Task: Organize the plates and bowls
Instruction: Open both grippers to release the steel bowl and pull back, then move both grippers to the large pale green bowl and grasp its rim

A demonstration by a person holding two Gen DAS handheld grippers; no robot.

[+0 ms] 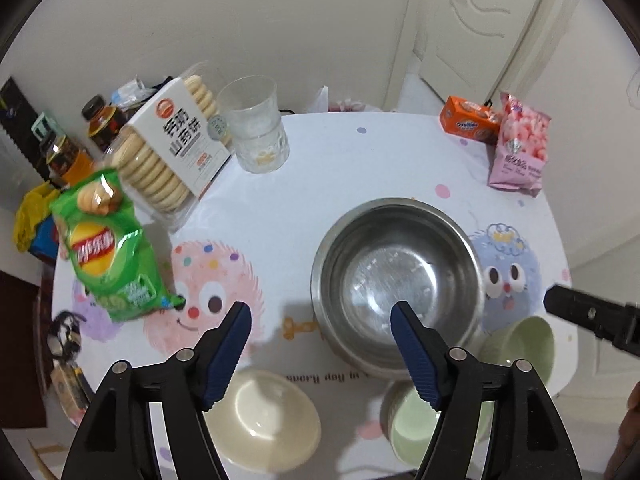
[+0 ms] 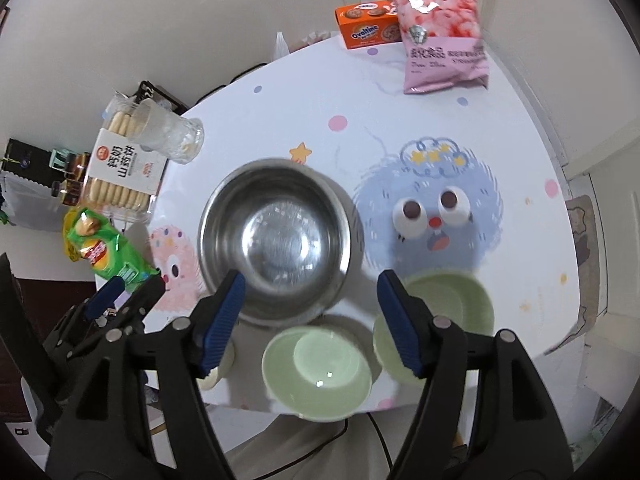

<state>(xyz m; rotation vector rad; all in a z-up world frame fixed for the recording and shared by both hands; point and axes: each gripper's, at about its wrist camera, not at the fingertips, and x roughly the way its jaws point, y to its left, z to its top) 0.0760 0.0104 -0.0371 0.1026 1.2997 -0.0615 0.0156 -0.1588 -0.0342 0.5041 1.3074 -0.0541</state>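
Bowls first, since they sit closest: a cream bowl (image 1: 264, 412) and a green bowl (image 2: 316, 368) at the near edge of the table (image 1: 340, 160), plus a second green bowl (image 2: 452, 312) just to the right, tipped a bit on its side. Both grippers hang over them pointing steeply down. The left gripper (image 1: 322, 332) has its jaws spread wide with nothing between them, and same story for the right gripper (image 2: 310, 304), wide apart and holding nothing. My guess is they're set that wide so they can straddle a bowl rim.

Just behind the small ones is the steel bowl (image 2: 276, 236), upright and empty, pretty much in the middle of the cartoon tablecloth. Looks to me like the natural spot to nest the little bowls into.

Further back it's all snacks pushed out to the edges: chips bag (image 1: 106, 248), biscuit pack (image 1: 172, 144) and a glass tumbler (image 1: 258, 128) on the left, orange box (image 2: 368, 24) and pink bag (image 2: 440, 32) at the far right.
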